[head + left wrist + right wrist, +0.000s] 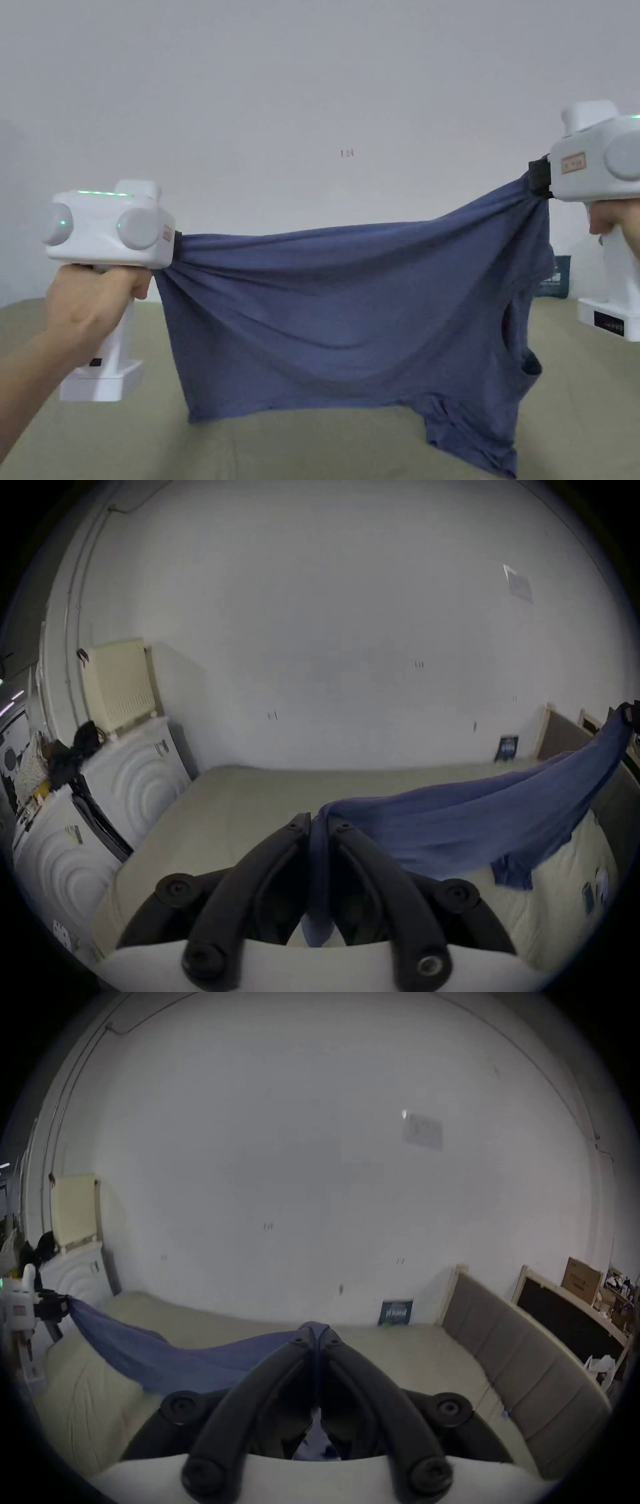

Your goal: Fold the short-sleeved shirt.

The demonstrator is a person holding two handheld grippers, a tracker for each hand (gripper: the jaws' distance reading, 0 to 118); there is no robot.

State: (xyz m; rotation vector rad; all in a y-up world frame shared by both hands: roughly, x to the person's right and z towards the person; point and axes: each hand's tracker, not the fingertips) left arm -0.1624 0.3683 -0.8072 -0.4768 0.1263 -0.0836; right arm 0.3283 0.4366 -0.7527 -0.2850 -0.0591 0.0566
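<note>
A blue short-sleeved shirt (350, 319) hangs stretched in the air between my two grippers, above a beige bed (125, 437). Its lower part and one sleeve (481, 437) droop onto the bed. My left gripper (177, 249) is shut on the shirt's left corner; in the left gripper view the cloth (450, 823) runs between the closed jaws of that gripper (320, 821). My right gripper (539, 177) is held higher and is shut on the shirt's right corner; in the right gripper view, blue cloth (173, 1359) is pinched at the tips of that gripper (316, 1329).
A white wall (312, 94) stands behind the bed. A dark blue box (396, 1312) leans at the wall's foot. A grey padded headboard (519, 1366) runs along the bed's right side. White foam blocks (131, 778) and clutter stand to the left.
</note>
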